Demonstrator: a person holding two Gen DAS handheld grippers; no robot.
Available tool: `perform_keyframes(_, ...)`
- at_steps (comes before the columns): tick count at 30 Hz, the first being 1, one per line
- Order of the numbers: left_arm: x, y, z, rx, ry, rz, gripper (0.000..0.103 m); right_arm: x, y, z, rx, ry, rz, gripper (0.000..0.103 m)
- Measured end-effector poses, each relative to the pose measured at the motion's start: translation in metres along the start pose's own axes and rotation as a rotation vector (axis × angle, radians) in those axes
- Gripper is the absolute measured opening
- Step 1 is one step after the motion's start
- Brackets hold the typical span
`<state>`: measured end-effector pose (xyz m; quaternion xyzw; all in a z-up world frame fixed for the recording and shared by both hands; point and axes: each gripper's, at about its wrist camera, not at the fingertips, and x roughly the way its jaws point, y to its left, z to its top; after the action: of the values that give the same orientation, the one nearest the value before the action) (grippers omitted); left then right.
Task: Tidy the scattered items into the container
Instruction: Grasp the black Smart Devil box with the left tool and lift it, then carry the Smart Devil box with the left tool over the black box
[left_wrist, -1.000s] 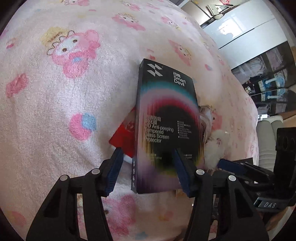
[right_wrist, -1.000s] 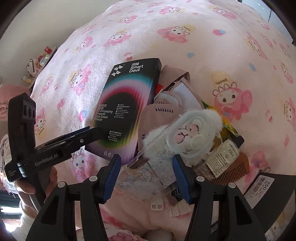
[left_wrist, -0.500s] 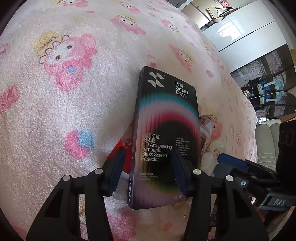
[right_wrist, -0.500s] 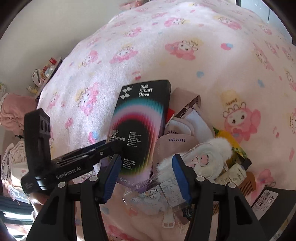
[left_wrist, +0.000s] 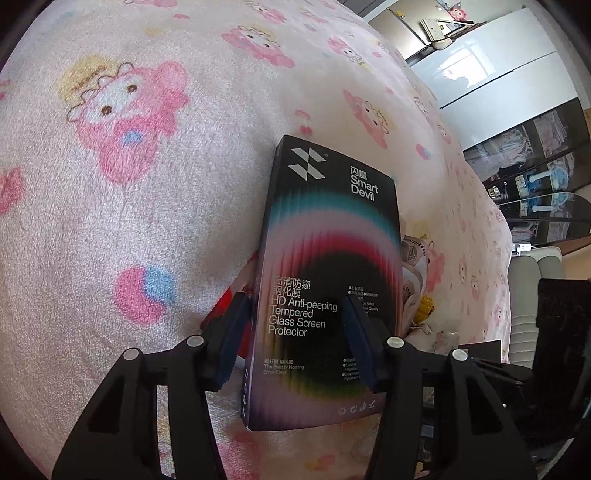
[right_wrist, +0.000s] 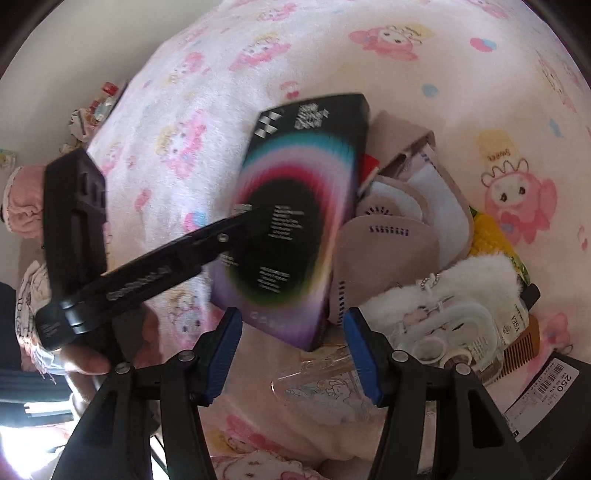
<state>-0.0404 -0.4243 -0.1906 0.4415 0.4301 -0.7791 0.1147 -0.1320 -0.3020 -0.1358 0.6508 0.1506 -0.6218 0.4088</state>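
Left wrist view showed the left tool (left_wrist: 295, 332) clamped across the screen protector box (left_wrist: 325, 288). Nearby, the right tool (right_wrist: 291, 354) hung released over the bed's blanket (right_wrist: 461, 92).

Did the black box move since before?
Yes. In the right wrist view the black box now has its near end lifted, tilting above the beige insoles, gripped by the left gripper.

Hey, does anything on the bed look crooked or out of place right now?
Yes. The black screen protector box sits tilted, one long edge propped on the heap of masks and the other down on the pink blanket.
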Motion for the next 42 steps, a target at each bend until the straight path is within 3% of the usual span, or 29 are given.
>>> perform_keyframes(3,-0.001,-0.002,-0.001,0.010,-0.003,0.003,0.053,0.011,-0.007,0.004,0.025,-0.011,-0.031,0.054)
perform_keyframes(6,0.001,0.000,-0.002,0.018,0.001,-0.006,0.054,0.013,0.000,0.007,-0.007,-0.019,-0.006,0.054)
perform_keyframes(8,0.003,0.002,-0.003,0.014,0.023,-0.028,0.064,0.015,0.006,0.007,-0.039,-0.013,0.025,0.051)
perform_keyframes(11,-0.006,-0.005,-0.004,-0.015,0.060,-0.073,0.066,0.008,0.012,0.005,-0.040,-0.027,-0.024,0.047)
perform_keyframes(15,-0.037,-0.037,-0.012,0.065,0.037,-0.133,0.065,-0.033,0.016,-0.011,-0.032,-0.123,-0.042,0.047)
perform_keyframes(20,-0.067,-0.062,-0.032,0.121,0.026,-0.176,0.065,-0.084,0.014,-0.044,0.025,-0.250,0.033,0.047)
perform_keyframes(28,-0.103,-0.115,-0.051,0.228,0.001,-0.224,0.062,-0.140,0.010,-0.094,0.077,-0.384,0.071,0.047)
perform_keyframes(30,-0.106,-0.131,-0.060,0.258,0.003,-0.249,0.058,-0.159,0.003,-0.107,0.085,-0.419,0.074,0.046)
perform_keyframes(31,-0.108,-0.139,-0.066,0.272,0.023,-0.288,0.049,-0.164,0.001,-0.113,0.080,-0.433,0.107,0.041)
perform_keyframes(32,-0.107,-0.147,-0.070,0.277,0.037,-0.301,0.038,-0.168,-0.002,-0.119,0.078,-0.431,0.166,0.027)
perform_keyframes(33,-0.106,-0.155,-0.073,0.297,0.044,-0.303,0.033,-0.171,-0.003,-0.125,0.088,-0.437,0.174,0.026)
perform_keyframes(35,-0.100,-0.166,-0.076,0.332,0.039,-0.252,0.031,-0.170,-0.002,-0.131,0.079,-0.450,0.105,0.026)
perform_keyframes(38,-0.091,-0.162,-0.073,0.325,0.036,-0.191,0.032,-0.159,-0.014,-0.135,0.114,-0.416,0.171,0.026)
perform_keyframes(42,-0.083,-0.138,-0.067,0.269,0.041,-0.174,0.040,-0.141,-0.035,-0.140,0.162,-0.376,0.118,0.027)
